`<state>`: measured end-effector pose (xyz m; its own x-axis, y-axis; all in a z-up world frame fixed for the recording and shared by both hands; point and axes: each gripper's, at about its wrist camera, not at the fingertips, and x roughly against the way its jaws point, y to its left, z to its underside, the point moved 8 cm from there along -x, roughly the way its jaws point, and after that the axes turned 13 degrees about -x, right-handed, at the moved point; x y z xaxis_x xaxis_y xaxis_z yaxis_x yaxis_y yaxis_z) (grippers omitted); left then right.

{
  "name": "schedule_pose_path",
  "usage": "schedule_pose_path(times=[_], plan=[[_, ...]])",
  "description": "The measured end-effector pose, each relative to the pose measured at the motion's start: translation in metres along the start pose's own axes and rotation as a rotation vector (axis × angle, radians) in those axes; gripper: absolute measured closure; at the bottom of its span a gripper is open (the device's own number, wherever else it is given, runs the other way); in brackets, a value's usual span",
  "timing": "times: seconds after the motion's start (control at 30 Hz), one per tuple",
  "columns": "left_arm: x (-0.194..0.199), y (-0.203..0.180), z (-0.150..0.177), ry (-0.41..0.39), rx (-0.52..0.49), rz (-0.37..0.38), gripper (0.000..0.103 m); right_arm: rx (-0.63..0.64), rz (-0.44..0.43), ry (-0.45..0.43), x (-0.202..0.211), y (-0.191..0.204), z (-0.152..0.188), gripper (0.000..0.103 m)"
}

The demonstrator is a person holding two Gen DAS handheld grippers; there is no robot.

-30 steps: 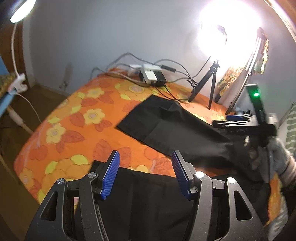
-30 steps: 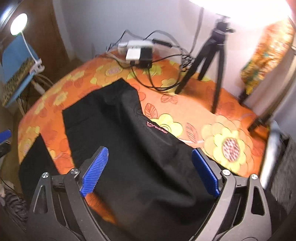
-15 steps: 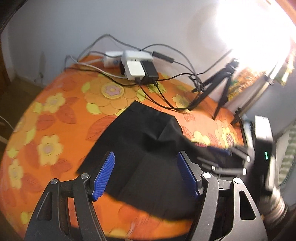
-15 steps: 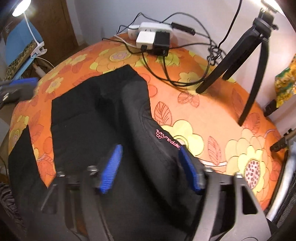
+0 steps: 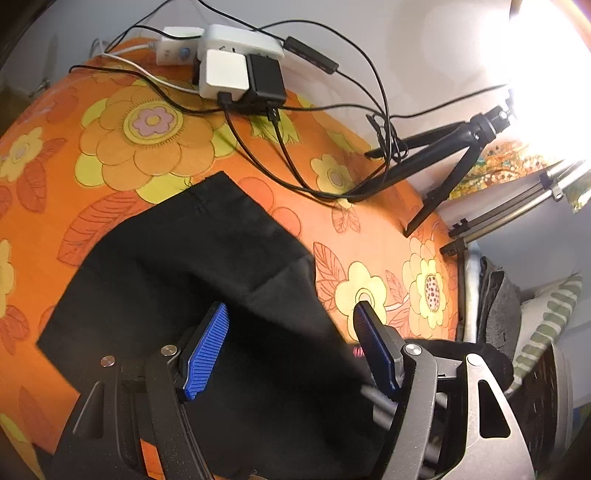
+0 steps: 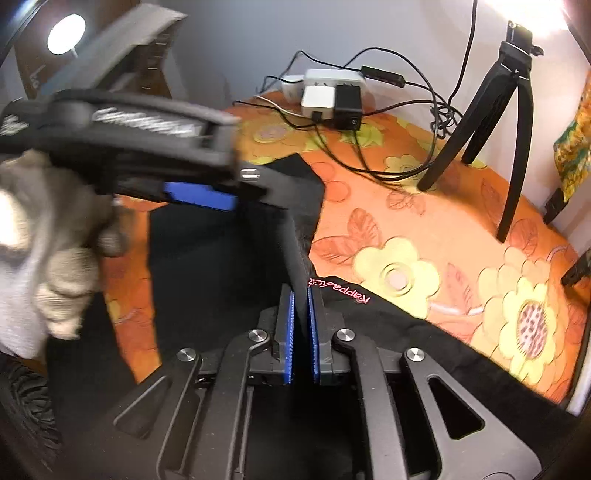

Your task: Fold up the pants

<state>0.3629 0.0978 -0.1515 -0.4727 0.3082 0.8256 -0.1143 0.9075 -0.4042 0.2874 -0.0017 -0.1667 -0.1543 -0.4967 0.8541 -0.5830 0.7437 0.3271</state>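
Black pants [image 5: 177, 266] lie across the orange flowered tablecloth [image 5: 155, 147]. My left gripper [image 5: 291, 354] is open just above the pants, its blue pads either side of a raised ridge of cloth. My right gripper [image 6: 300, 336] is shut on a raised fold of the pants [image 6: 295, 251] next to the pink logo. The left gripper [image 6: 199, 195] also shows blurred in the right wrist view, held by a gloved hand over the far part of the pants.
A power strip with chargers [image 5: 236, 66] and tangled cables [image 5: 332, 184] lie at the table's far edge. A small black tripod [image 6: 495, 122] stands on the right part of the table. A lamp [image 6: 66, 33] shines at the far left.
My right gripper has closed on a fold of the pants. My left gripper has moved forward over the pants toward the right gripper and stays open.
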Motion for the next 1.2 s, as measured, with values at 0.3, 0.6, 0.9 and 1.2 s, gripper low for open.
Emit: schedule_pose_path(times=[0.3, 0.6, 0.9, 1.2], plan=[[-0.002, 0.006, 0.011, -0.006, 0.027, -0.001, 0.081, 0.044, -0.047, -0.017, 0.020, 0.025, 0.015, 0.096], [0.013, -0.003, 0.016, -0.076, -0.019, 0.007, 0.096, 0.088, -0.038, -0.012, 0.029, 0.038, 0.025, 0.096], [0.058, -0.009, 0.027, -0.182, -0.092, -0.021, 0.097, 0.185, 0.106, 0.018, 0.059, -0.008, 0.036, 0.022], [0.083, -0.027, 0.052, -0.219, -0.216, -0.066, 0.098, 0.254, 0.269, 0.123, 0.068, -0.097, 0.037, 0.012]])
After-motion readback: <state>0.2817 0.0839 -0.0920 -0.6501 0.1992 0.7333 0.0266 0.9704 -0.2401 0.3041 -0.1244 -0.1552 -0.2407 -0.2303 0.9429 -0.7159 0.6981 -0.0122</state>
